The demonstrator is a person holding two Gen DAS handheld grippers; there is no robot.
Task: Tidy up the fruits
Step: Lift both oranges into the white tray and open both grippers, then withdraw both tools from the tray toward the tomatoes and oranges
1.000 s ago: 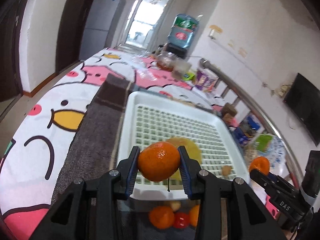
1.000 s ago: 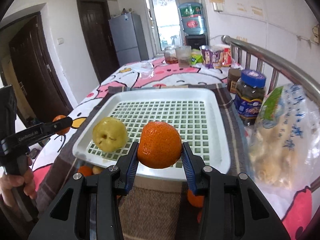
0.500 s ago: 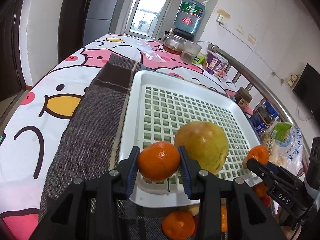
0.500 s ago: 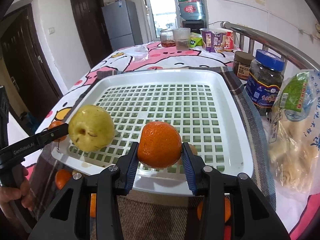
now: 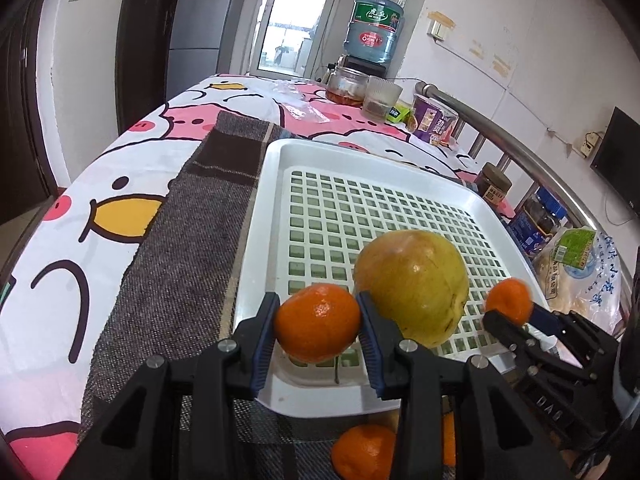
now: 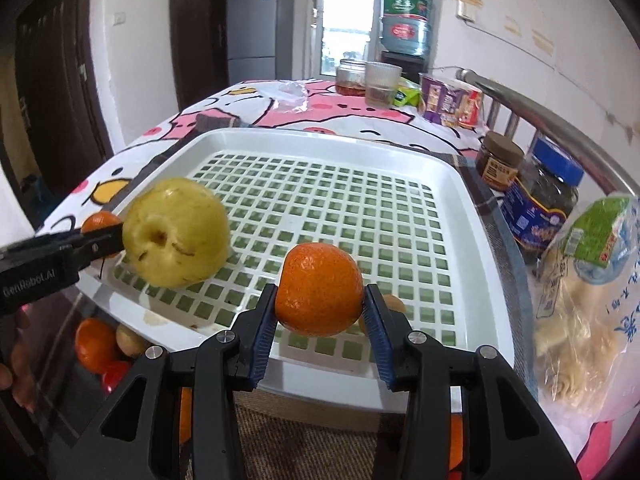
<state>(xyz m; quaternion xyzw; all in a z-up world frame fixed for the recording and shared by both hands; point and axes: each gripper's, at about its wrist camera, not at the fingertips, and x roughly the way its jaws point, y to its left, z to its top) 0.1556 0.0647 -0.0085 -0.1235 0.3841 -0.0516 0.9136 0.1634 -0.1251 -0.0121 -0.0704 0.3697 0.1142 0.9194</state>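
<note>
My left gripper (image 5: 317, 307) is shut on a small orange (image 5: 318, 326), low over the near left corner of the white slotted tray (image 5: 276, 152). A yellow-green pear (image 5: 412, 280) lies in the tray right beside it. In the right wrist view my right gripper (image 6: 320, 294) has an orange (image 6: 320, 276) between its pads above the tray's (image 6: 480, 240) near edge. Its jaws are opening, and the pads still touch the fruit. The pear (image 6: 176, 236) shows to its left, with the left gripper (image 6: 100, 236) past it. A small brown fruit (image 6: 394, 304) peeks from behind the right finger.
Loose oranges (image 5: 364, 452) (image 6: 94, 344) and a red fruit (image 6: 114, 376) lie on the plaid cloth (image 5: 180, 240) before the tray. Jars (image 6: 548, 196), a plastic food bag (image 6: 580, 300) and a metal rail (image 6: 540, 120) line the right side. Cups and packets stand at the far end.
Both grippers have come down and forward with their oranges, from in front of the tray to low over its near edge. The pear has stayed in place.
</note>
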